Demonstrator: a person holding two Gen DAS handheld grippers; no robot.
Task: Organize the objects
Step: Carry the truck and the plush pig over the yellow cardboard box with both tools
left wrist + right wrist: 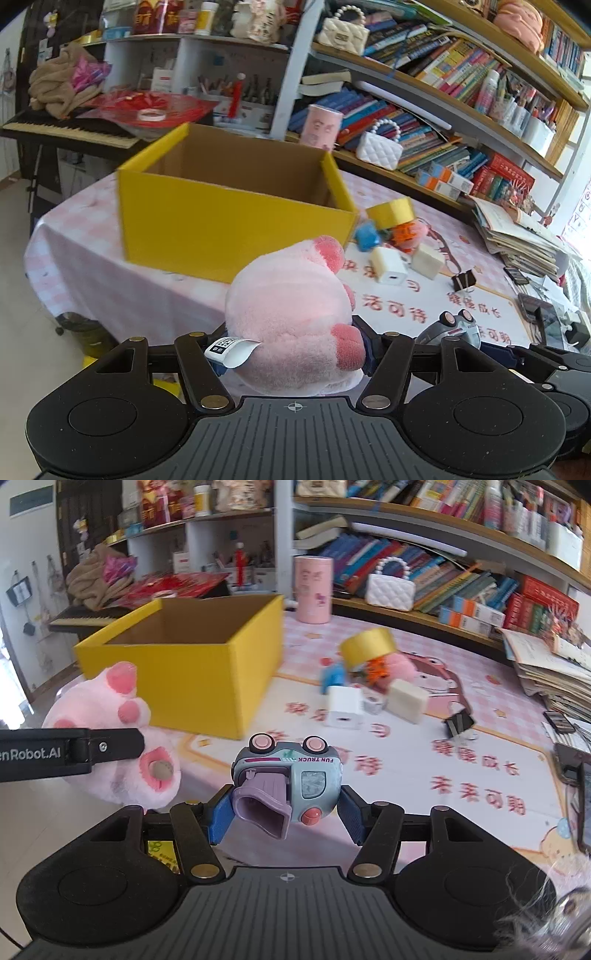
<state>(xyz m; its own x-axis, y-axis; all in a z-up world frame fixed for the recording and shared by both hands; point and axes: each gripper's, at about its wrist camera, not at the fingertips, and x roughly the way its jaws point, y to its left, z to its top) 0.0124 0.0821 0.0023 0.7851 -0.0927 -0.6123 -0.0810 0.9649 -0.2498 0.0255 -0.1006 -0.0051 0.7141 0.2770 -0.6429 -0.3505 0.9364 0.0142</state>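
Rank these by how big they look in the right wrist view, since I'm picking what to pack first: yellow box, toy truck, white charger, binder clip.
1. yellow box
2. toy truck, though nearness to the camera enlarges it
3. white charger
4. binder clip

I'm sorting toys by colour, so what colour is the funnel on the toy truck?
Lilac purple funnel on the pale blue plastic toy truck; right wrist view shows it best.

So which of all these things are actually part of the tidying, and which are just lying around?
Part of the job:
- pink plush toy, held in the left gripper
- toy truck, held in the right gripper
- yellow box, open and apparently empty
- small pile on the table: tape roll, white charger, binder clip

Probably just lying about:
- books
- white handbag
- keyboard
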